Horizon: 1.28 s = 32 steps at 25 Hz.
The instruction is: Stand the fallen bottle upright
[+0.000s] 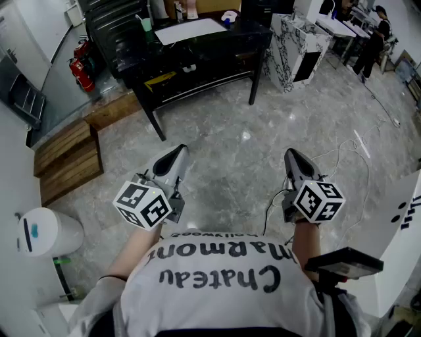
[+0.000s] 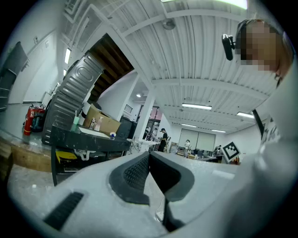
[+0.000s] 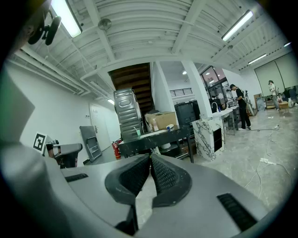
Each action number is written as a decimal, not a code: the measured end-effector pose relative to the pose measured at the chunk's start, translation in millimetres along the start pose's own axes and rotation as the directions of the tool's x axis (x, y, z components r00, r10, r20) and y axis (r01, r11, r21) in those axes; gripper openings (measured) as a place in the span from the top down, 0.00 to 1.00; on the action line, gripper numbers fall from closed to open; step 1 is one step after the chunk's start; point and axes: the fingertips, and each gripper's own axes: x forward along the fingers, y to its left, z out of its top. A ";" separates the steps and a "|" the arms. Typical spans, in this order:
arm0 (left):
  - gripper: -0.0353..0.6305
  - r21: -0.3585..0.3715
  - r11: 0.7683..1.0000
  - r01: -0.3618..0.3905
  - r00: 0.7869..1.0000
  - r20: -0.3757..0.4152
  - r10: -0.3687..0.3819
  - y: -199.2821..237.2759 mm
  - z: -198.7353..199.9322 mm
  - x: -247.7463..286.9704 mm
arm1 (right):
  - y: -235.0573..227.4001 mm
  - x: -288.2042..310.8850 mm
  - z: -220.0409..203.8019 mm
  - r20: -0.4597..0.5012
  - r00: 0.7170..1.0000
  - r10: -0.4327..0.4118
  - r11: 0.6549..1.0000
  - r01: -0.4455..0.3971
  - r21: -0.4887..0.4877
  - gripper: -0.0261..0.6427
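Observation:
The black table (image 1: 197,62) stands across the marble floor, well ahead of me. It carries a white sheet (image 1: 191,29), a green cup (image 1: 145,24) and small bottles (image 1: 178,11) by a cardboard box; I cannot make out a fallen bottle from here. My left gripper (image 1: 176,153) and right gripper (image 1: 293,156) are held at waist height, pointing toward the table, far short of it. In the left gripper view my left gripper (image 2: 149,154) has its pads meeting with nothing between them. In the right gripper view my right gripper (image 3: 150,155) is likewise shut and empty.
Red fire extinguishers (image 1: 82,69) and wooden steps (image 1: 66,161) sit at the left. A marbled white cabinet (image 1: 296,49) stands right of the table. A white bin (image 1: 46,232) is close on my left, cables (image 1: 342,158) trail on the floor at right, and people (image 1: 375,36) work far right.

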 end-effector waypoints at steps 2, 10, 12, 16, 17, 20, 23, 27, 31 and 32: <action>0.93 -0.006 1.000 0.000 1.000 0.003 0.000 2.2 0.4 0.5 | 3.4 1.3 1.9 -0.008 1.000 0.001 1.000 -0.001 -0.005 0.93; 0.93 -0.032 0.999 -0.009 0.999 0.046 0.010 7.0 8.8 3.1 | 8.3 3.1 11.6 -0.023 0.999 0.025 0.999 -0.026 -0.043 0.93; 0.93 -0.036 0.999 -0.011 0.998 0.057 0.013 5.5 10.9 5.6 | 5.2 2.4 10.9 -0.019 0.999 0.032 0.999 -0.032 -0.031 0.93; 0.93 -0.064 0.998 -0.019 0.999 0.047 0.022 8.5 8.1 16.4 | -9.1 15.4 7.5 -0.020 0.999 0.041 0.999 -0.041 0.033 0.93; 0.93 -0.066 0.998 -0.022 0.999 0.038 0.024 12.1 8.0 19.8 | -9.7 22.9 7.4 -0.019 0.999 0.051 0.997 -0.050 0.054 0.93; 0.92 -0.068 0.997 -0.030 0.999 0.010 0.030 28.9 6.4 34.0 | -8.3 50.7 4.4 -0.028 0.996 0.079 0.994 -0.077 0.079 0.93; 0.92 -0.067 0.997 -0.040 0.999 0.006 0.041 55.5 6.1 62.9 | -15.1 84.4 -4.8 -0.081 0.993 0.085 0.995 -0.080 0.058 0.93; 0.92 -0.097 0.993 -0.064 0.997 0.045 0.069 107.2 19.8 108.8 | -37.3 130.9 2.5 -0.129 0.991 0.032 0.999 -0.026 0.048 0.93; 0.93 -0.123 0.992 -0.016 0.998 0.053 0.023 152.5 49.0 168.5 | -50.4 192.3 53.2 -0.078 0.997 0.008 0.998 -0.003 0.066 0.93; 0.92 -0.119 0.993 -0.002 0.999 0.053 0.008 162.3 56.1 182.8 | -50.4 210.0 65.8 -0.063 0.998 0.012 0.998 -0.008 0.061 0.93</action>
